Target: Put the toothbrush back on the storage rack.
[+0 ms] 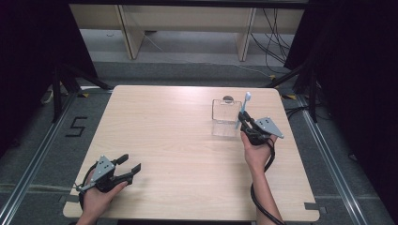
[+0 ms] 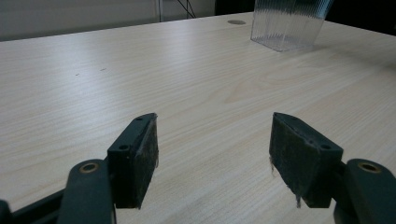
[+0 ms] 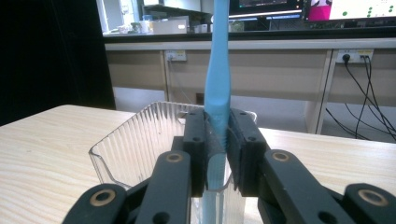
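Blue toothbrush (image 3: 218, 79) pinched upright in right gripper (image 3: 218, 154) over clear cup (image 3: 135, 144); left gripper (image 2: 212, 154) spread, idle. Risk: cup tipping if brush snags rim.

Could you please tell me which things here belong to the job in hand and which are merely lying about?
In the job:
- blue toothbrush, upright, clamped in the right gripper
- clear ribbed cup just under it

Lying about:
- left gripper, open, idle over bare table
- round dark grommet behind the cup
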